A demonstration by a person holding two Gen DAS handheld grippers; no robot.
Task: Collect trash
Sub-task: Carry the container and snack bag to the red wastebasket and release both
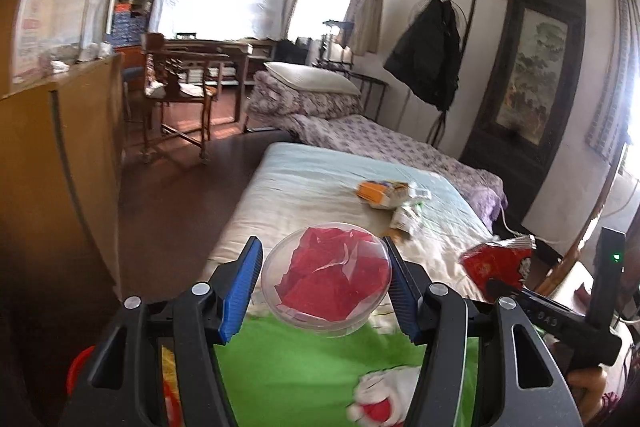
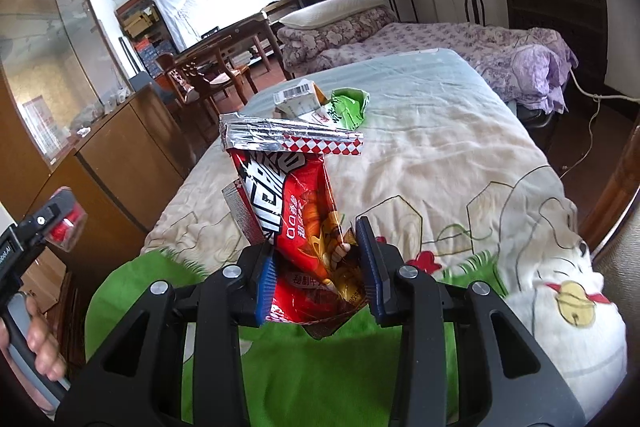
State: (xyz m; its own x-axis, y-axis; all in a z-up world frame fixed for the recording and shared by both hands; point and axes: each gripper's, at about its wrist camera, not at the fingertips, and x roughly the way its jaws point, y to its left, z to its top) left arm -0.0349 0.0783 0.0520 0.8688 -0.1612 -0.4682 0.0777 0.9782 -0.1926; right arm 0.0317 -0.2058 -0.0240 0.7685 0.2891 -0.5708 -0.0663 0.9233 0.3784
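Note:
My left gripper [image 1: 326,279] is shut on a clear round plastic container [image 1: 326,277] with crumpled red wrapping inside, held above the bed's near end. My right gripper [image 2: 318,271] is shut on a red snack bag [image 2: 304,211] with a foil top, held upright above the bed; the bag also shows in the left wrist view [image 1: 498,261]. An orange and white carton [image 1: 382,193] and a green and white wrapper [image 1: 406,217] lie on the bed further away; they show in the right wrist view as a carton [image 2: 298,103] and wrapper [image 2: 344,109].
The bed [image 1: 312,175] has a pale quilt with a green cartoon print at the near end. A second bed with floral bedding [image 1: 360,131] stands behind it. A brown cabinet [image 1: 52,163] stands on the left, a wooden chair [image 1: 180,99] beyond it.

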